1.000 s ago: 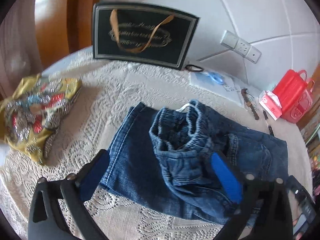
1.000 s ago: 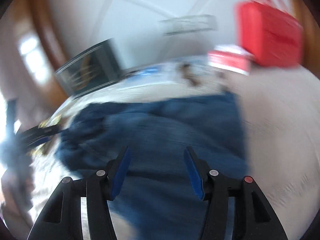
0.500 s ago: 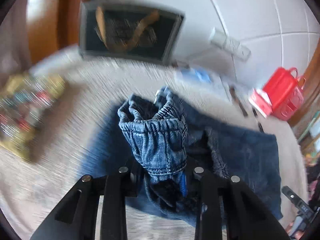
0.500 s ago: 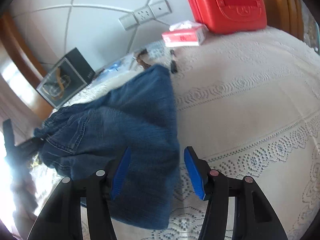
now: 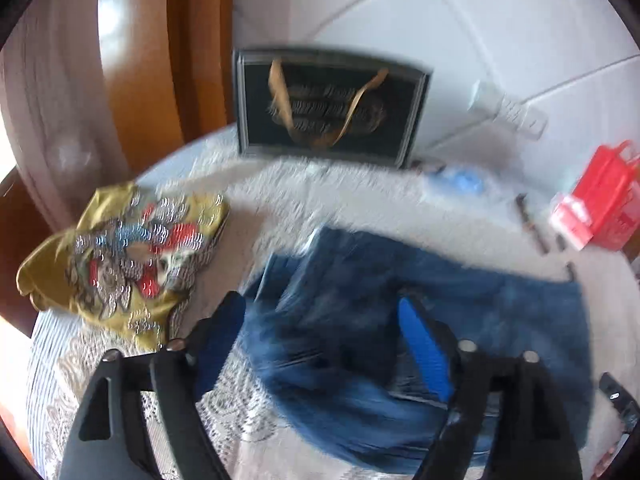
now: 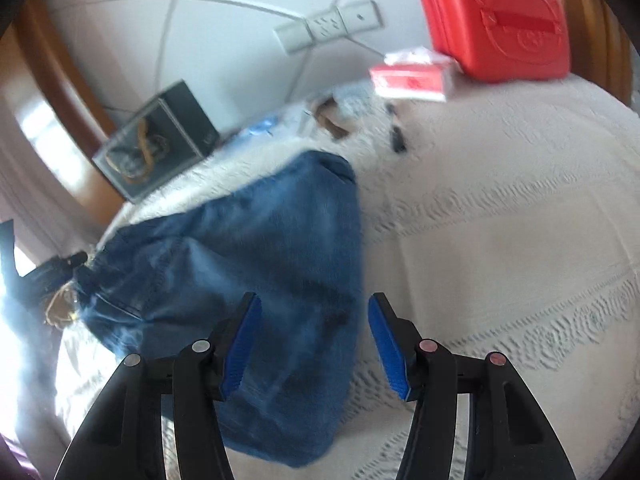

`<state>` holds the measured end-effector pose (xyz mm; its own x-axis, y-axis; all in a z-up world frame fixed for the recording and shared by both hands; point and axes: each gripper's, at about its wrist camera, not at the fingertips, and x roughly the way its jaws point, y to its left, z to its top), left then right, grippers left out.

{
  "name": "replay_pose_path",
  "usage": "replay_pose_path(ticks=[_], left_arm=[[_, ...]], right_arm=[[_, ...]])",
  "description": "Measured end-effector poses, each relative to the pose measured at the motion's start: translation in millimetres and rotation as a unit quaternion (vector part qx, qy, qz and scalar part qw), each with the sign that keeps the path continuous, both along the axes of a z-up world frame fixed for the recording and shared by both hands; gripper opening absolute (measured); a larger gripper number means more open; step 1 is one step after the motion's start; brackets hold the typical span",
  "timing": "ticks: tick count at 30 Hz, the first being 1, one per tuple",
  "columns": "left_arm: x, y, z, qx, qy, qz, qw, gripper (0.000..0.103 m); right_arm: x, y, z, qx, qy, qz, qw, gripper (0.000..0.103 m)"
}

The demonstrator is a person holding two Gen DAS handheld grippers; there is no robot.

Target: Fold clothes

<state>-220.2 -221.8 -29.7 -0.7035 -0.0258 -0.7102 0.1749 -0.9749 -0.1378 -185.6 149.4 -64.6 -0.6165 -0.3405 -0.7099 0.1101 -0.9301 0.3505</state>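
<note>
Both tongs, left (image 5: 320, 336) and right (image 6: 314, 346), hung open over the jeans (image 6: 256, 280), holding nothing, so that loosely bunched fold looked ready to slump apart on the lacy table (image 6: 500, 240).

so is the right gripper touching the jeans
Cannot tell. In the right wrist view the right gripper is open above the jeans, but blur hides any gap.

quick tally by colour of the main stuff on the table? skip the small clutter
Blue: 1, the jeans
Yellow patterned: 1, the folded garment
Black: 1, the gift bag
Red: 2, the plastic case and the small carton
Total: 5
</note>
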Motion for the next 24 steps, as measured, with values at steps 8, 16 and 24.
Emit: replay_pose_path(ticks=[8,16,24], left_arm=[[-33.3,0.5,-65.4,0.038,-0.119,-0.056,0.9906,0.083],[-29.0,-0.4,-47.1,0.039,-0.082,-0.042,0.995,0.083],[-39.6,-11.5,-65.7,-0.001,-0.107,-0.007,0.9942,0.083]], right_arm=[[7.8,-35.6,-26.2,0.093,-0.091,0.122,0.984,0.033],[-51.7,-18.7,20.9,0.063,-0.026,0.052,0.996,0.036],[-140.6,-31.3,-28.0,0.09,-0.08,0.019,0.993,0.011]])
